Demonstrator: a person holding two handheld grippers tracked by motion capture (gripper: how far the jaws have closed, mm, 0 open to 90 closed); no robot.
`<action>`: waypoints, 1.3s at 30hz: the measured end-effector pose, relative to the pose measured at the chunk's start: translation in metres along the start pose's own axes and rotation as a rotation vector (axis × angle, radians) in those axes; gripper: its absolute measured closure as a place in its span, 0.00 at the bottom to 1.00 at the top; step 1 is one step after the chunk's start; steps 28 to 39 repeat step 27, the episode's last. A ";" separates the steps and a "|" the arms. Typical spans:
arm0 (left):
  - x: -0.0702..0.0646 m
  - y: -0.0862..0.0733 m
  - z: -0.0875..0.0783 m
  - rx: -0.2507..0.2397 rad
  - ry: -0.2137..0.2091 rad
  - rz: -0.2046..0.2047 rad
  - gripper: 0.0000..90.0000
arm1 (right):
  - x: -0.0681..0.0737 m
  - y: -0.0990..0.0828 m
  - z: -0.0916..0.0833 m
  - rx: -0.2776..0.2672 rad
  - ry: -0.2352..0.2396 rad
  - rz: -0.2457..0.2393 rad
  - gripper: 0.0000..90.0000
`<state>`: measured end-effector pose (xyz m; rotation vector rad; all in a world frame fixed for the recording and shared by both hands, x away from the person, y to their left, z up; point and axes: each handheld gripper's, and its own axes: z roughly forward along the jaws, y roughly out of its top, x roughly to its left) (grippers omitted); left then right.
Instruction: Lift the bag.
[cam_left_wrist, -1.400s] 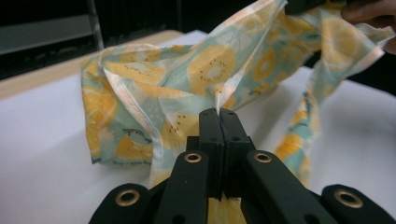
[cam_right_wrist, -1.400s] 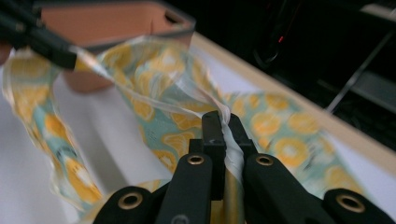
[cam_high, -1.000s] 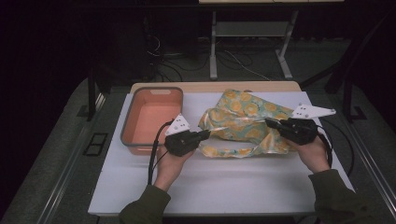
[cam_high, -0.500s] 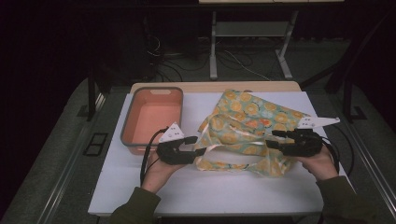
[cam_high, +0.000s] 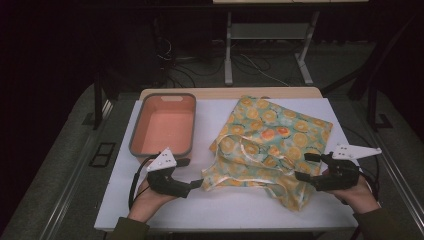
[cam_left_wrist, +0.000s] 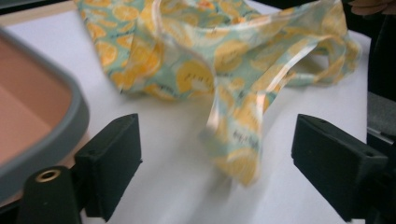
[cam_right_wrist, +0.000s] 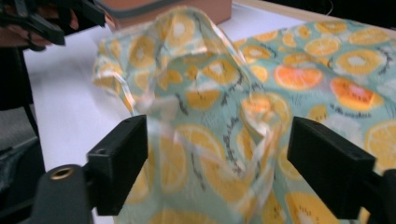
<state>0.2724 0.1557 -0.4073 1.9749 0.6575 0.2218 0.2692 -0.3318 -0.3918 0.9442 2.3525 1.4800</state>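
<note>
**A:** At the left of the white worktop (cam_high: 120, 200) sits the salmon-pink rectangular plastic tub with a grey rim (cam_high: 163, 125), with nothing in it. Just below it, the left claw (cam_high: 196, 184) points right, towards the cloth. How are its jaws?

**B:** Wide apart; they have just been opening. In the left gripper view a loose tail of the mint-green fabric printed with orange slices (cam_left_wrist: 224, 93) hangs blurred between them, but neither pad presses on it.

**A:** So the fabric (cam_high: 272, 145) lies between the two claws?

**B:** Yes, spread from the worktop's middle to its far right corner, its bunched near edge running left to right, from one claw to the other. The left claw is just off that edge's left end.

**A:** And the right claw (cam_high: 306, 167)?

**B:** Pointing left at the other end, jaws likewise just opened wide. The right gripper view has fabric (cam_right_wrist: 224, 121) rising between the pads, unpinched.

**A:** Anything hard to read?

**B:** The pale ribbon-like straps blur in both gripper views, so I can't tell what garment it is, or whether the near folds touch a pad.
</note>
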 end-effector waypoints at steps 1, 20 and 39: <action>0.001 -0.003 -0.001 0.012 0.008 0.008 0.14 | 0.000 -0.003 0.000 -0.001 -0.001 0.004 0.21; 0.010 -0.027 -0.005 0.030 0.036 -0.009 0.00 | -0.005 -0.036 0.009 0.034 -0.042 -0.006 0.15; 0.010 -0.026 -0.004 0.032 0.032 -0.009 0.00 | -0.005 -0.036 0.009 0.033 -0.047 0.000 0.15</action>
